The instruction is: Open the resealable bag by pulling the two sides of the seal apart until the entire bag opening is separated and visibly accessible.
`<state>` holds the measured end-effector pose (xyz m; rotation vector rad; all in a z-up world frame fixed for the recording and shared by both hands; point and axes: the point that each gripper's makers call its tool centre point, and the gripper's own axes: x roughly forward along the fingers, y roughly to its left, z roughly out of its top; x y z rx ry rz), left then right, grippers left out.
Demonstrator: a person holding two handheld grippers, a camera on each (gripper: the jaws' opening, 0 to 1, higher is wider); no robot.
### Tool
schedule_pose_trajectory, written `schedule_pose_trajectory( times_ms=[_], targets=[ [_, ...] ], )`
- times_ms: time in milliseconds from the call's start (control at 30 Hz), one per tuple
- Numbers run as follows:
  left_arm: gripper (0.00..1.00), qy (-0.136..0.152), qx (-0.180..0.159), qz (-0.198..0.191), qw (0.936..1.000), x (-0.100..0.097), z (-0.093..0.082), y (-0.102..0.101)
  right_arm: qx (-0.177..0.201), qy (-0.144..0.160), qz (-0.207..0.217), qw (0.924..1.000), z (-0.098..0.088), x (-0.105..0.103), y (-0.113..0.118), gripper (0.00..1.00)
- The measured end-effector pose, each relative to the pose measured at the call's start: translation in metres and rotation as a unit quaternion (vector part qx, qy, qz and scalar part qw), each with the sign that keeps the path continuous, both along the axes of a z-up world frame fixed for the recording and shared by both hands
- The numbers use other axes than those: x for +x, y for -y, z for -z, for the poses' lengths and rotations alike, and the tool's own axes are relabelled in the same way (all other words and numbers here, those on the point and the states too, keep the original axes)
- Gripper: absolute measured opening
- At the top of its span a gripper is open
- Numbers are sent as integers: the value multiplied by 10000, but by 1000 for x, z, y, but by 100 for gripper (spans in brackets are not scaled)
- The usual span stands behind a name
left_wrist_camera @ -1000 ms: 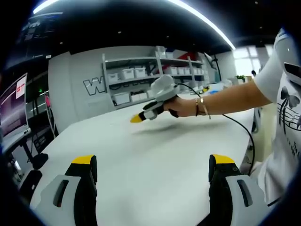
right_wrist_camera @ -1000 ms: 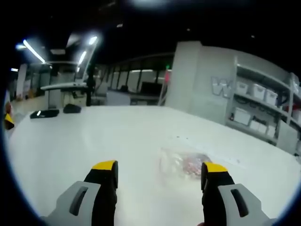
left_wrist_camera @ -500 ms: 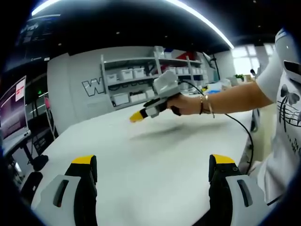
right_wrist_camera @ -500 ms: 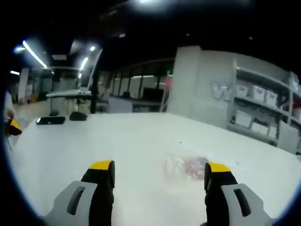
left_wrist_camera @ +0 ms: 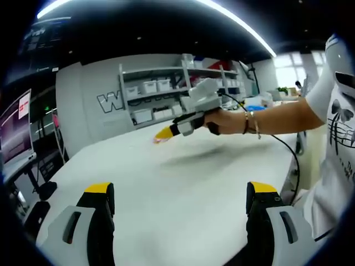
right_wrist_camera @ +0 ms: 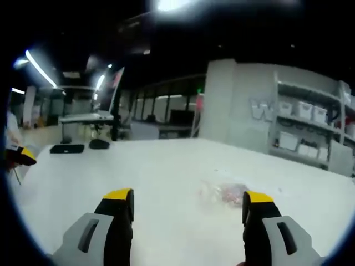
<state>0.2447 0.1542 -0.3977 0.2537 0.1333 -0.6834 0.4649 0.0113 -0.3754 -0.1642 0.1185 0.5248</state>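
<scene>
The resealable bag [right_wrist_camera: 226, 193] lay flat on the white table [right_wrist_camera: 166, 172], right of centre in the right gripper view, just beyond the right-hand jaw's yellow tip. It was blurred: a clear, crinkled plastic shape with a pinkish patch inside, and its seal could not be made out. The right gripper [right_wrist_camera: 188, 202] stood with its jaws spread wide, holding nothing; its grey bodies were cut off by the lower edge. At the far left edge a small yellow-tipped piece was half hidden.

In the left gripper view, the left gripper [left_wrist_camera: 180, 194] also had its jaws wide apart and empty above the smooth, matte tabletop. Upper centre, a hand [left_wrist_camera: 224, 122] wearing a bracelet held the other gripper, a cable trailing from it. Shelves [left_wrist_camera: 166, 94] with white bins lined the grey back wall.
</scene>
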Motion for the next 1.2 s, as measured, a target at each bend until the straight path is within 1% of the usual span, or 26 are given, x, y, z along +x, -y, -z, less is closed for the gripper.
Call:
schedule_pose_trajectory(
  times_ms=[167,467,667,867,1200],
  targets=[
    [98,-4,3,13,10000,-1,0,1,71,-61,96,9999,4,-4,9,81],
    [98,-10,3,-26,10000,-1,1,-3,198,-18,203,9996,0,-11,19,81],
    [98,-22,1,-12,10000,0,2,-1,296,-8,253,9992,-1,-19,28,81],
    [98,-40,9,-8,10000,0,4,-1,380,65,357,9986,-7,-26,42,81],
    [98,-28,-3,17,10000,-1,3,1,530,79,536,9971,-9,-37,63,81]
  ],
)
